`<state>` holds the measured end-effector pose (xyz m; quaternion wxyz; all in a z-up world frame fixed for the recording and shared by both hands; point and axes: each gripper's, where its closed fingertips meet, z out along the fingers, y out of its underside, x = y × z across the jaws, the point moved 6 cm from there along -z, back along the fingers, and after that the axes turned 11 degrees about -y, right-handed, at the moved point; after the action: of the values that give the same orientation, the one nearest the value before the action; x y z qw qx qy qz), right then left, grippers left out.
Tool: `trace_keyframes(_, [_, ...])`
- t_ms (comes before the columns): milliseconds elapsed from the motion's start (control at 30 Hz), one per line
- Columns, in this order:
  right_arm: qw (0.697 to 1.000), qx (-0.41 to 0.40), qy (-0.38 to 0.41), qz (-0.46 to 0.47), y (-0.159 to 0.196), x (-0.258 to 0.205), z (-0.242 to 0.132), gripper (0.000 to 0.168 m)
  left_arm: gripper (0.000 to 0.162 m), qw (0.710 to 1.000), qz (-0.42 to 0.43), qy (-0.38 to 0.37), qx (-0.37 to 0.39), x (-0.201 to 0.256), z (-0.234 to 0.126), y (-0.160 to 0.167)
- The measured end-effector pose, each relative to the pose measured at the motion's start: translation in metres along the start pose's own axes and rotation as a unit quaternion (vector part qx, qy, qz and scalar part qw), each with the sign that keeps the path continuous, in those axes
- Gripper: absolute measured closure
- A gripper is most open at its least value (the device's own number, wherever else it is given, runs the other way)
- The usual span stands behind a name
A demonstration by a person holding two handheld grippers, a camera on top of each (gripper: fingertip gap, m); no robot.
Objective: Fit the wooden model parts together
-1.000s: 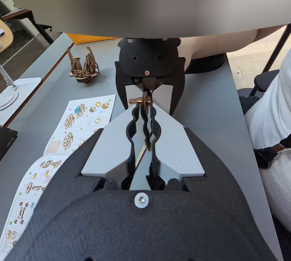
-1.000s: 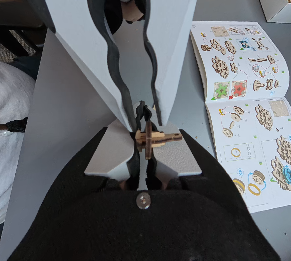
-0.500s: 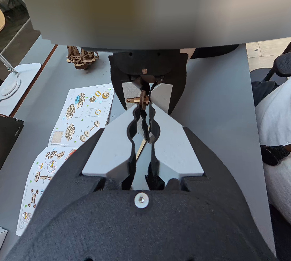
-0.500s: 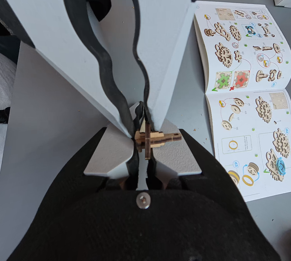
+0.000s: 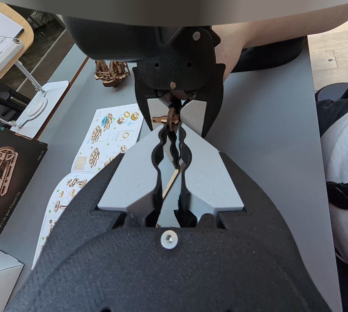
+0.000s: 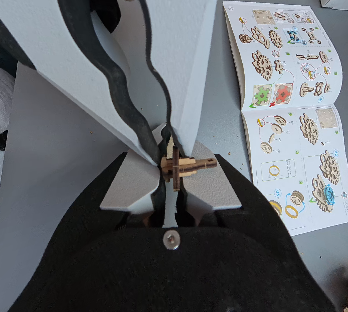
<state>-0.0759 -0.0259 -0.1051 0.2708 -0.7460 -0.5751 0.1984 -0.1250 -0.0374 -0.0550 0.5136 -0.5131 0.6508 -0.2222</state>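
A small wooden axle with a round disc (image 6: 188, 166) on it is held in the air over the grey table (image 6: 56, 152). My right gripper (image 6: 173, 169) is shut on the disc, with the axle lying crosswise. My left gripper (image 6: 168, 142) comes in from above, tip to tip with it, shut on a thin flat wooden part (image 6: 170, 144) that touches the axle's short end. In the left wrist view, my left gripper (image 5: 172, 127) meets the axle and disc (image 5: 167, 120), and the right gripper (image 5: 177, 114) faces it. The thin part (image 5: 172, 180) shows edge-on between the left jaws.
An open instruction booklet (image 6: 291, 114) lies on the table beside the grippers and also shows in the left wrist view (image 5: 113, 137). A built wooden model (image 5: 111, 73), a black box (image 5: 17, 167) and a white stand base (image 5: 43, 103) sit farther left. A person's arm (image 5: 263, 33) rests behind. My hands' fingertips stand some 8 centimeters from each other.
The left gripper has tilted and pushed closer onto the axle's short end, its jaws looking narrower. The right gripper keeps its hold on the disc and axle.
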Motion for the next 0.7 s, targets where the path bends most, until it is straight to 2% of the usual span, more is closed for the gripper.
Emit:
trace_keyframes(333, [1.000, -0.015, 0.006, -0.005, 0.0029, 0.0005, 0.0030, 0.168, 0.155, 1.000, 0.002, 0.005, 0.015, -0.0007, -0.0031, -0.0014])
trace_keyframes(467, [1.000, -0.016, 0.009, -0.004, 0.0034, 0.0014, 0.0026, 0.168, 0.149, 1.000, 0.002, 0.012, 0.010, 0.0006, -0.0029, -0.0016])
trace_keyframes(600, [1.000, -0.016, 0.010, -0.002, 0.0031, 0.0014, 0.0024, 0.168, 0.154, 1.000, 0.004, 0.005, 0.009, -0.0011, -0.0022, -0.0020])
trace_keyframes(700, [1.000, -0.010, 0.006, 0.003, 0.0023, 0.0015, 0.0018, 0.168, 0.150, 1.000, 0.014, 0.001, 0.003, 0.0011, -0.0011, -0.0016])
